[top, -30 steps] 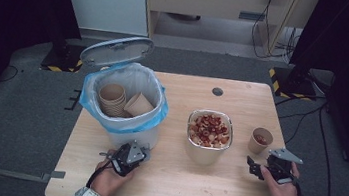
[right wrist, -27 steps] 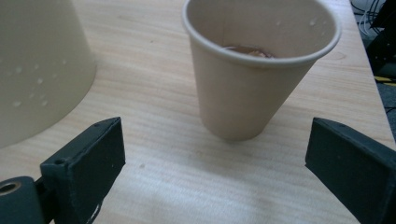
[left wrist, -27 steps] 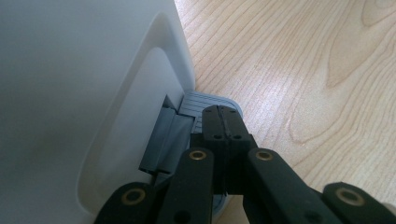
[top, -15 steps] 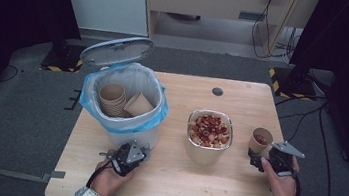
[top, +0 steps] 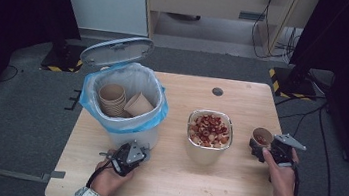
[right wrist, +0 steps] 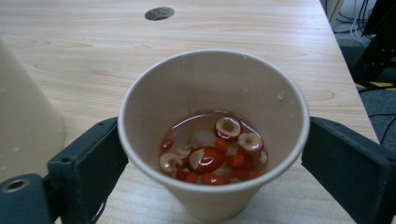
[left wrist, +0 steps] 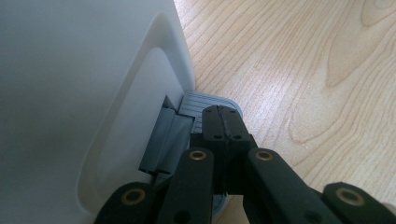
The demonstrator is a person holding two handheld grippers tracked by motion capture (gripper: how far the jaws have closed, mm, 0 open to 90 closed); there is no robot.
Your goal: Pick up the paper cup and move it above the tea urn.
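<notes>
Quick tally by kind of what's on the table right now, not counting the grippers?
Bin with blue liner: 1
Metal bowl of red fruit slices: 1
Paper cup of liquid and fruit on the table: 1
Paper cups in the bin: a stack, number unclear, plus 1 loose
Total on the table: 3

Overhead table (top: 231,195) view; two close claw-mounted views

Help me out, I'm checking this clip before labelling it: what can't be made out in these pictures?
- Whether the right gripper presses on the paper cup: right gripper view; the cup's rim covers its sides where the jaws, just closing, would meet them.
- The stacked cups' count: high view, too small, sunk in the bin.
- The pedal: left gripper view, mostly hidden under the shut left gripper.
</notes>
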